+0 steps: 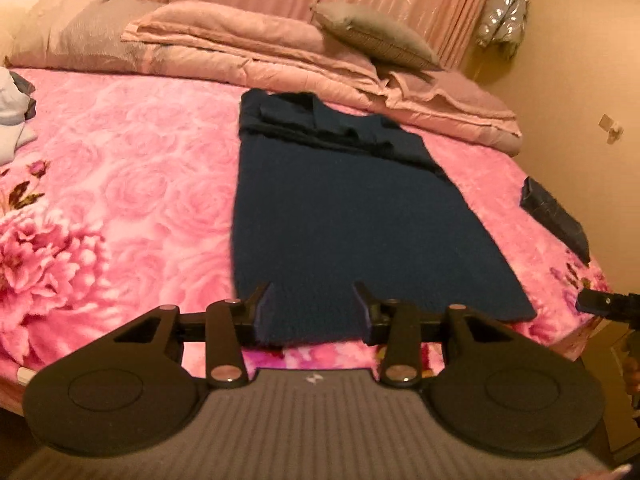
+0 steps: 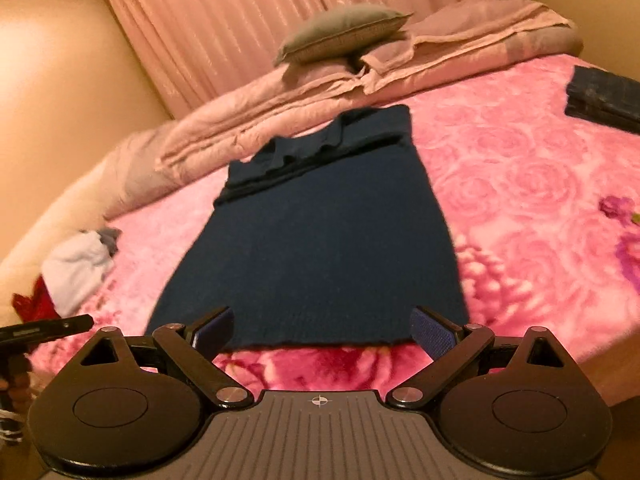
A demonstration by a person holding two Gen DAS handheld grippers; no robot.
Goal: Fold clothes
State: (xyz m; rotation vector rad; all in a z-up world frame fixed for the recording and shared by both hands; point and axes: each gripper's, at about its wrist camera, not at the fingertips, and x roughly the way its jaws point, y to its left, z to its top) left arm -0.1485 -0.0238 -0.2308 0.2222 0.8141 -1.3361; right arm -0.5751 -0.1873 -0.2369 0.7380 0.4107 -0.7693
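A dark navy knitted garment [image 1: 340,216] lies flat on the pink rose-print bedspread [image 1: 132,184], its sleeves folded across the far end and its hem toward me. My left gripper [image 1: 312,292] is open just above the hem, nothing between its fingers. In the right wrist view the same garment [image 2: 316,240] stretches away from the open right gripper [image 2: 322,322], whose blue-padded fingertips [image 2: 434,330] hover at the hem without holding it. Each gripper's tip shows at the other view's edge, the right gripper [image 1: 600,302] and the left gripper [image 2: 48,330].
A folded dark garment [image 1: 556,216] rests near the bed's right edge. Loose white and grey clothes [image 2: 80,264] and a red item [image 2: 32,304] sit at the left. A folded pink duvet [image 1: 280,60] and grey pillow [image 1: 376,38] line the far end before the curtain.
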